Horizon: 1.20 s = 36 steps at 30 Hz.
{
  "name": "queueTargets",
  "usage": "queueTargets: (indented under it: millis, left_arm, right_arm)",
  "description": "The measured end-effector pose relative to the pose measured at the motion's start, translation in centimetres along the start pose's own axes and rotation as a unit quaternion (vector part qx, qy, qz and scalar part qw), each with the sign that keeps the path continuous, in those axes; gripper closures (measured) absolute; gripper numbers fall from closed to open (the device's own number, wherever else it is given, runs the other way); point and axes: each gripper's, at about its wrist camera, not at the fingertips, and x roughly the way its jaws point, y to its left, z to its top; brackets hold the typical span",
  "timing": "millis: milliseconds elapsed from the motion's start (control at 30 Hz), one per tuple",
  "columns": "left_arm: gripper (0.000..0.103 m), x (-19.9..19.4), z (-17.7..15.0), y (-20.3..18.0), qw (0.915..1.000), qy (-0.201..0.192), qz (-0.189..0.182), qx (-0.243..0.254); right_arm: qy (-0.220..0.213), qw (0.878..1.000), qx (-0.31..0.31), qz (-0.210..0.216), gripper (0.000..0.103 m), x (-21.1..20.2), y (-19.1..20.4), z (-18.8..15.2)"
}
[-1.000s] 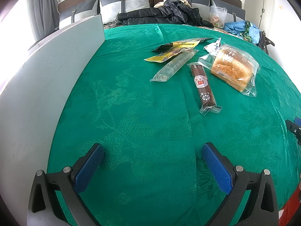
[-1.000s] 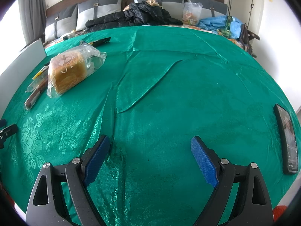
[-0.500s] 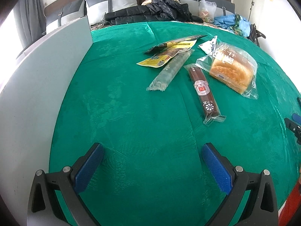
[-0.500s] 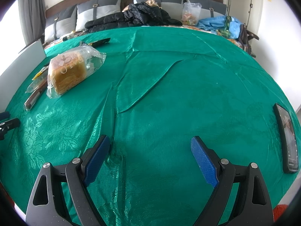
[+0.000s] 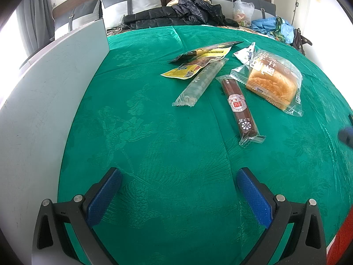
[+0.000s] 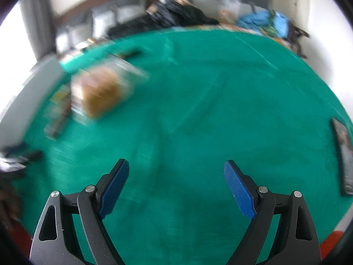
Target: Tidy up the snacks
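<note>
The left gripper (image 5: 178,176) sat at the bottom of its frame with its blue pads (image 5: 103,195) spread wide and nothing between them, hovering over bare green cloth (image 5: 154,132). The snacks lay in the upper right of that frame, well apart from the fingers. A brown stick in clear wrap (image 5: 239,108) pointed toward the camera. Just right of it was a bagged loaf of bread (image 5: 272,80), their wrappers touching at the far end. To the left lay a long clear packet (image 5: 201,81), its far end tucked under a yellow packet (image 5: 194,67). A dark packet (image 5: 207,50) rested above that, with a small white packet (image 5: 245,53) beside the bread. A grey board (image 5: 44,101) stood along the left edge.

The right gripper (image 6: 176,170) was also wide open and held nothing. Its frame was blurred; the bread (image 6: 101,90) showed as a smear at upper left, and a phone (image 6: 343,154) lay at the right edge.
</note>
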Motion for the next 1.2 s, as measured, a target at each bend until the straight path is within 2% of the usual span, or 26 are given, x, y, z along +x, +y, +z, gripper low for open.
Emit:
queueTargets:
  millis: [200, 333, 400, 467, 500, 567, 633, 733, 800, 900, 1000, 1200]
  left_arm:
    - [0.0, 0.0, 0.0, 0.0, 1.0, 0.0, 0.0, 0.0]
    - [0.0, 0.1, 0.0, 0.2, 1.0, 0.0, 0.001, -0.002]
    - [0.0, 0.1, 0.0, 0.2, 1.0, 0.0, 0.001, -0.002]
    - [0.0, 0.1, 0.1, 0.3, 1.0, 0.0, 0.001, -0.003]
    - [0.0, 0.1, 0.1, 0.3, 1.0, 0.0, 0.001, -0.003]
    - [0.0, 0.1, 0.1, 0.3, 1.0, 0.0, 0.001, -0.003]
    - [0.0, 0.1, 0.1, 0.3, 1.0, 0.0, 0.001, -0.003]
    - [0.0, 0.1, 0.1, 0.3, 1.0, 0.0, 0.001, -0.003]
    - [0.0, 0.1, 0.0, 0.3, 1.0, 0.0, 0.001, -0.003]
    - [0.0, 0.1, 0.1, 0.3, 1.0, 0.0, 0.002, -0.003]
    - [0.0, 0.1, 0.2, 0.5, 1.0, 0.0, 0.004, -0.004]
    - [0.0, 0.1, 0.1, 0.5, 1.0, 0.0, 0.004, -0.004]
  right_arm:
    - [-0.036, 0.992, -0.11, 0.04, 0.014, 0.9, 9.7, 6.8]
    - [-0.005, 0.983, -0.185, 0.009, 0.014, 5.2, 13.7, 9.4]
    - [0.019, 0.971, -0.235, -0.029, 0.017, 7.6, 14.2, 9.2]
    - [0.024, 0.966, -0.25, -0.057, 0.017, 8.5, 12.7, 8.7]
    - [0.017, 0.971, -0.231, -0.063, 0.017, 8.3, 10.6, 8.4]
    - [0.015, 0.979, -0.169, -0.109, 0.017, 8.1, 6.7, 8.3]
    - [0.02, 0.987, -0.081, -0.14, 0.016, 7.0, 1.0, 7.5]
    - [-0.002, 0.986, -0.047, -0.159, 0.015, 4.5, -3.1, 5.2]
    - [-0.008, 0.986, -0.04, -0.162, 0.015, 3.3, -4.5, 3.2]
    - [-0.008, 0.988, -0.016, -0.156, 0.015, 3.0, -5.6, 2.0]
    - [0.001, 0.99, 0.013, -0.141, 0.015, 3.5, -6.0, 1.7]
    - [0.01, 0.991, 0.009, -0.132, 0.014, 4.0, -5.8, 1.0]
